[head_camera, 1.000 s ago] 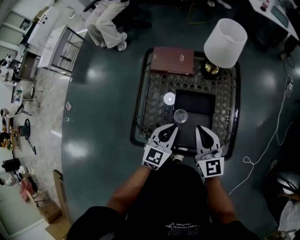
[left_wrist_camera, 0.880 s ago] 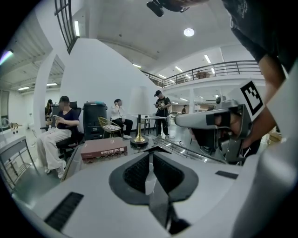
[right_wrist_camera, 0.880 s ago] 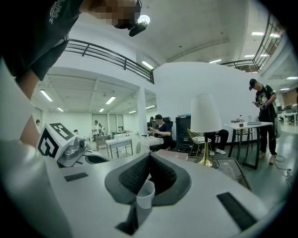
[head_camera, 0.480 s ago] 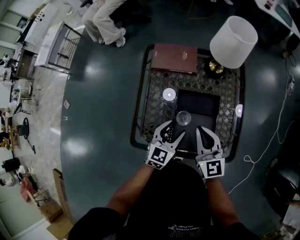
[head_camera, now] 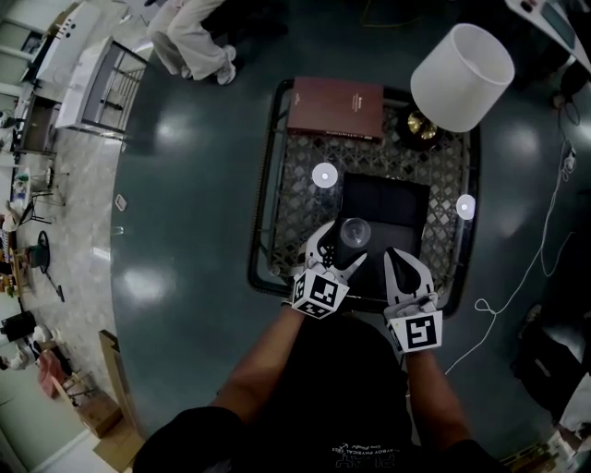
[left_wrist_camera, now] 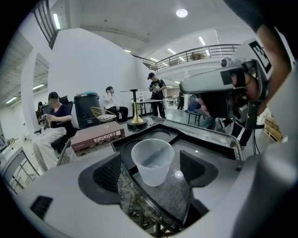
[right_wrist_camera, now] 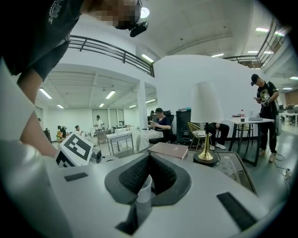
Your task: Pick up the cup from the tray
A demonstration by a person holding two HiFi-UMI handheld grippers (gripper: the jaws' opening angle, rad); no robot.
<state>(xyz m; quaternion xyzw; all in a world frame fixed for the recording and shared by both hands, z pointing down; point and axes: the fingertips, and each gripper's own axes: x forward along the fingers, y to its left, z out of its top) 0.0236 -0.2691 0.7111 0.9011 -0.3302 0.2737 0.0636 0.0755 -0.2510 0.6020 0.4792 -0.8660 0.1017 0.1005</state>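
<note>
Ceiling lights are glaring off the glossy dark floor. White walls are rising to a railed balcony. A white-shaded lamp is standing on the low glass table, and people are sitting beyond.

— How are we holding the left gripper?
— We are aiming it toward one o'clock, its jaws opening around the cup, pads clear of it.
— And the right gripper?
— We are pointing it toward twelve o'clock, jaws pressed together, both bare forearms reaching forward.
</note>
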